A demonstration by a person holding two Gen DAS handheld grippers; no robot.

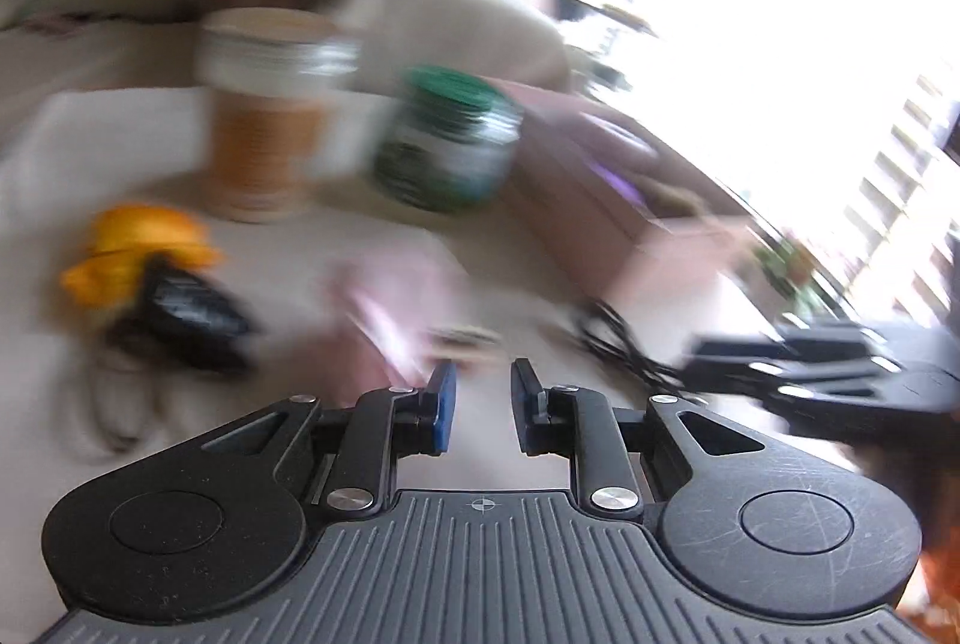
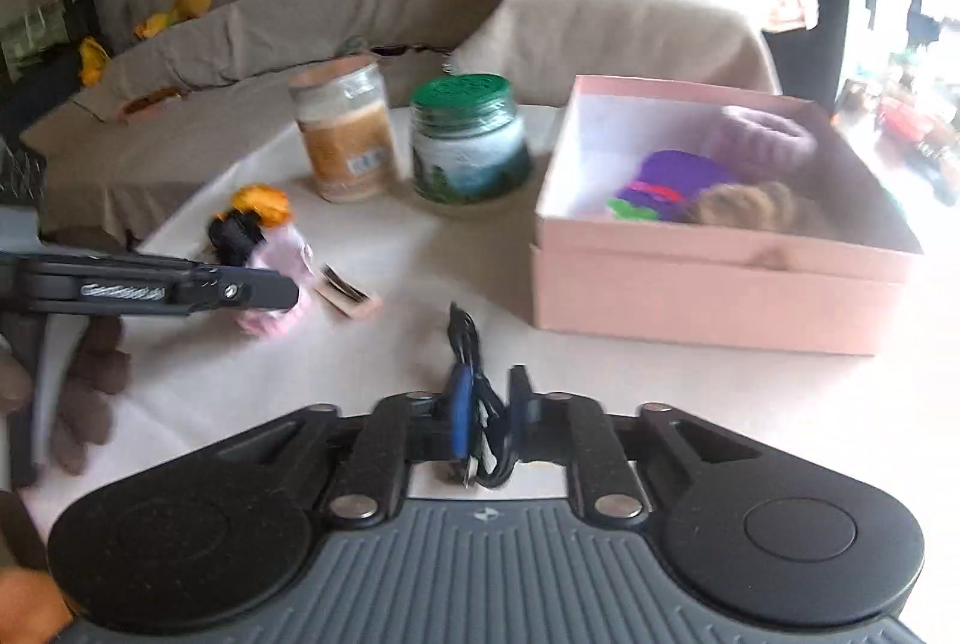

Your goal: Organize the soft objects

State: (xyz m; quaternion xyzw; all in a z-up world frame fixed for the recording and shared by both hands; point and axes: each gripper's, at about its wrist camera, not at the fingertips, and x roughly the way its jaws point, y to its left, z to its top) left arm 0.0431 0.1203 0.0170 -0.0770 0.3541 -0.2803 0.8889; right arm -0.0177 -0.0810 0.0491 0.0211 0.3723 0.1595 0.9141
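Soft items: in pink box (image 2: 720, 296) | R tongs (image 2: 486, 416): narrow, around black cable (image 2: 480, 404) | L tongs (image 1: 483, 392): empty

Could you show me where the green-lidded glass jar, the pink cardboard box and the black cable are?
Green-lidded glass jar (image 2: 468, 146): right wrist view, on its label.
Pink cardboard box (image 2: 714, 302): right wrist view, on its front wall.
Black cable (image 2: 465, 332): right wrist view, on the stretch beyond the fingers.
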